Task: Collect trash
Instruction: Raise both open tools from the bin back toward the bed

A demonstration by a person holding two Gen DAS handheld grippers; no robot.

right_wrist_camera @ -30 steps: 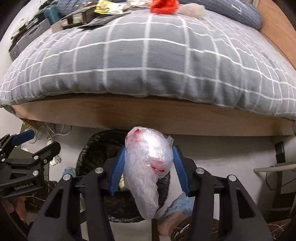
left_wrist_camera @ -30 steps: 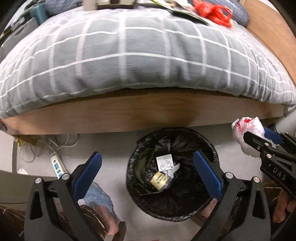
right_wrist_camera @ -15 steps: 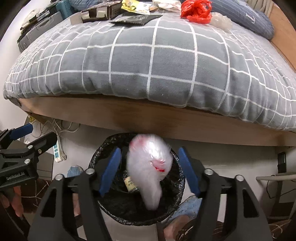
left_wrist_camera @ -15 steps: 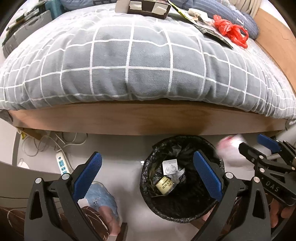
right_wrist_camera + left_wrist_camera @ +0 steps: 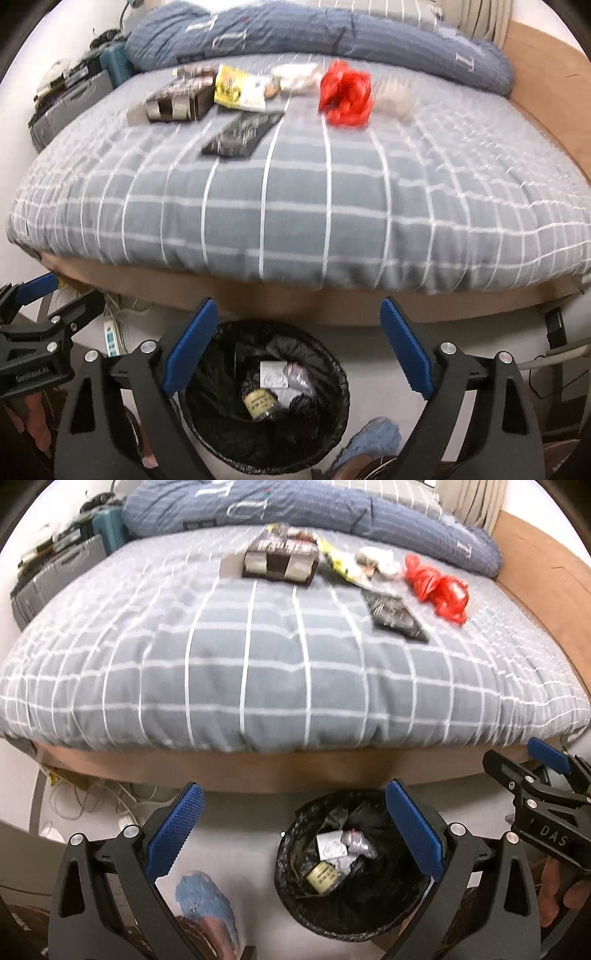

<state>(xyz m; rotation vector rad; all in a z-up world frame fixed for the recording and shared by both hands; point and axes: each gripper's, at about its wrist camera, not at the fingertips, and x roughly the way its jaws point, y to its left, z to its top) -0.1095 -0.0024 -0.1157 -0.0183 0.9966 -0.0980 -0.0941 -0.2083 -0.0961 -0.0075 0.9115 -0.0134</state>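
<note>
A black-lined trash bin stands on the floor by the bed. In it lie a crumpled white plastic bag, a yellow-labelled jar and a white card. My right gripper hangs above the bin, its jaws opening with nothing between them. To the bin's left, my left gripper is open and empty. On the grey checked bedcover lie a red plastic bag, a black wrapper, a yellow packet and a cardboard box.
The wooden bed frame runs just behind the bin. A power strip with cables lies on the floor at the left. The person's blue slippers flank the bin. A blue pillow and grey cases sit further back.
The right gripper's jaws spread and the white plastic bag dropped from them into the bin. Both grippers rose, so more of the bed top shows.
</note>
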